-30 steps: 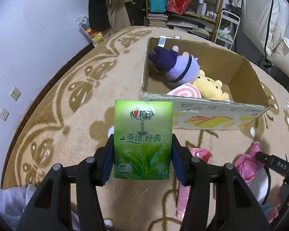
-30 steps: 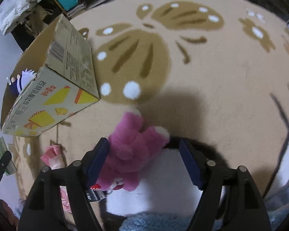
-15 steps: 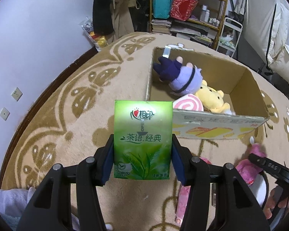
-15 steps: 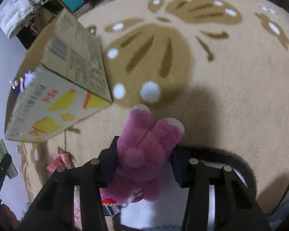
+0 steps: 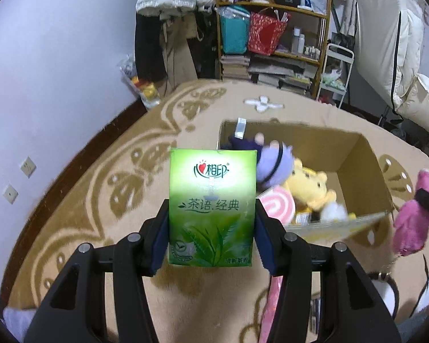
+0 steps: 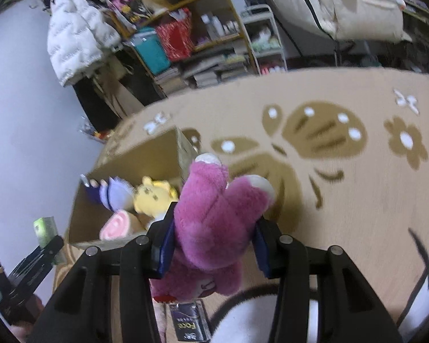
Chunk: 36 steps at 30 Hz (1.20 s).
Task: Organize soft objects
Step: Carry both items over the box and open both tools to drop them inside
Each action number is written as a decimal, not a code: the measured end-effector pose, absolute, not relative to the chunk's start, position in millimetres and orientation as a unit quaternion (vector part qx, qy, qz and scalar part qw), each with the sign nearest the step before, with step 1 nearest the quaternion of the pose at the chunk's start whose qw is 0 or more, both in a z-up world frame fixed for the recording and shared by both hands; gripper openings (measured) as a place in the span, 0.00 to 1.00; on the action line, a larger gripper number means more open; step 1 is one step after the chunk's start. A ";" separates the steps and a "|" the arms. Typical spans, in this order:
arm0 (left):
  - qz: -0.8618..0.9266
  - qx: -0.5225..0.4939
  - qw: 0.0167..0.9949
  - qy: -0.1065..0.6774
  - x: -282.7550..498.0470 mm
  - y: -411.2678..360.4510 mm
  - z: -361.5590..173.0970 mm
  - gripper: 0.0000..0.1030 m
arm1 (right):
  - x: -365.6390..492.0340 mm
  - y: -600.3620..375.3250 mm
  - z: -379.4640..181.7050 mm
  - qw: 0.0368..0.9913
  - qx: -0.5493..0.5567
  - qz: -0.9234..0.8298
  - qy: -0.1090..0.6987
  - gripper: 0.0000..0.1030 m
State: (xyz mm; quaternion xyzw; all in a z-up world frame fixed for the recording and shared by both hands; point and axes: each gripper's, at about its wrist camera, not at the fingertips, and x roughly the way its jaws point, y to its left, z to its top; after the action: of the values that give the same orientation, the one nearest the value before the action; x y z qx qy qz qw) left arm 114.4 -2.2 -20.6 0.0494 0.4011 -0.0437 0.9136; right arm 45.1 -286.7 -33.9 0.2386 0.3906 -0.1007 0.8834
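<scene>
My left gripper [image 5: 211, 237] is shut on a green tissue pack [image 5: 212, 205], held above the carpet just left of the open cardboard box [image 5: 357, 154]. My right gripper [image 6: 213, 245] is shut on a pink plush bear [image 6: 217, 217], lifted off the floor beside the box's right side [image 6: 128, 168]; the bear also shows in the left wrist view [image 5: 414, 220]. Inside the box lie a purple plush [image 5: 271, 165], a yellow plush [image 5: 309, 188] and a pink swirl plush [image 5: 274, 205].
A pink packet [image 5: 271, 300] and a dark card [image 6: 188, 325] lie on the patterned carpet [image 6: 343, 188] near me. Shelves [image 5: 271, 28] with bags, books and hanging coats stand at the back wall. A white cushion [image 6: 271, 323] is below the right gripper.
My right gripper closed on the pink bear and lifted it off the floor toward the box. My left gripper rose with the tissue pack and moved nearer the box.
</scene>
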 end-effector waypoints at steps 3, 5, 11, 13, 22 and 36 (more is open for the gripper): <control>-0.043 0.063 0.915 0.397 129.1 -8.8 -15.7 0.50 | 50.6 -288.3 -20.4 0.893 0.233 -0.089 0.376 0.49; -0.042 0.067 0.915 0.396 137.5 -12.3 -15.0 0.50 | 55.9 -285.9 -14.8 0.896 0.230 -0.084 0.371 0.49; -0.058 0.071 0.913 0.397 152.8 -20.6 -18.9 0.50 | 81.4 -275.9 -14.6 0.895 0.223 -0.064 0.381 0.51; -0.070 0.068 0.912 0.398 156.6 -23.8 -19.8 0.50 | 90.9 -271.1 -15.2 0.896 0.220 -0.056 0.382 0.51; -0.079 0.055 0.911 0.402 169.2 -26.9 -29.6 0.50 | 130.6 -250.5 -20.1 0.899 0.214 -0.035 0.381 0.51; -0.092 0.064 0.896 0.429 184.5 -40.4 -46.4 0.54 | 163.0 -222.3 -48.1 0.891 0.144 -0.027 0.429 0.54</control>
State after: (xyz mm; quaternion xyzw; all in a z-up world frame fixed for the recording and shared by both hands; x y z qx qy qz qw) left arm 184.5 -40.4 -46.4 0.0641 0.4295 -0.0919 0.8961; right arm 163.0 -222.3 -48.1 0.1438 0.4292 -0.0266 0.8913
